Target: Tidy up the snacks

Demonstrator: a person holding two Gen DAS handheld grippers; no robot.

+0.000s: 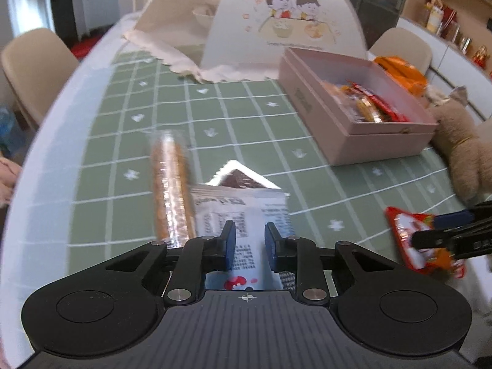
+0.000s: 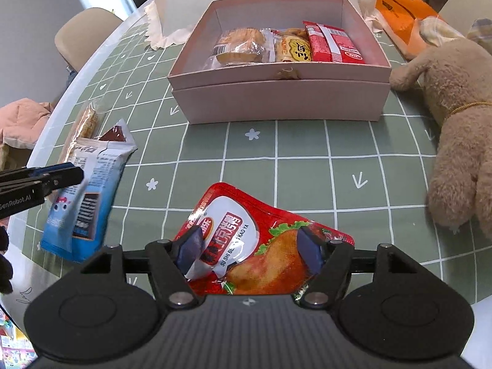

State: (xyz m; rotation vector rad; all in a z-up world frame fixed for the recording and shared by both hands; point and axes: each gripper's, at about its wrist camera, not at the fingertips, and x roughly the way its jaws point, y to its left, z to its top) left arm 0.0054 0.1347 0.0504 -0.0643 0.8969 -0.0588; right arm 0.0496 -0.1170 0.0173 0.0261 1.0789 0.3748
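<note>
My left gripper point(image 1: 249, 240) is angled down at the white-and-blue snack packet point(image 1: 246, 224), jaws drawn in close on either side of it; from the right wrist view the packet point(image 2: 89, 190) looks lifted at one end with the fingers pinched on its edge, so I read it as clamped on the packet. Just left of that packet lies a long clear-wrapped cracker stick point(image 1: 170, 190), and a small brown-and-white wrapper point(image 1: 243, 178) peeks out from behind the packet on its far side. My right gripper point(image 2: 249, 247) hangs over the red roast-duck pouch point(image 2: 255, 246), which lies flat on the green checked tablecloth point(image 2: 307, 169) at the near edge; the jaws stand wide apart, one blue pad over each side of the pouch, and I can't tell whether they actually touch it. Farther out sits the pink box point(image 2: 279, 92), open, with a round biscuit pack point(image 2: 240, 46), a yellow packet point(image 2: 292, 49) and a red packet point(image 2: 335, 43) lined up along its near wall. A brown plush toy point(image 2: 455, 123) lies to the right of the box, an orange pack point(image 2: 402, 15) beyond it, and a white food cover point(image 1: 276, 15) stands at the far side of the table.
</note>
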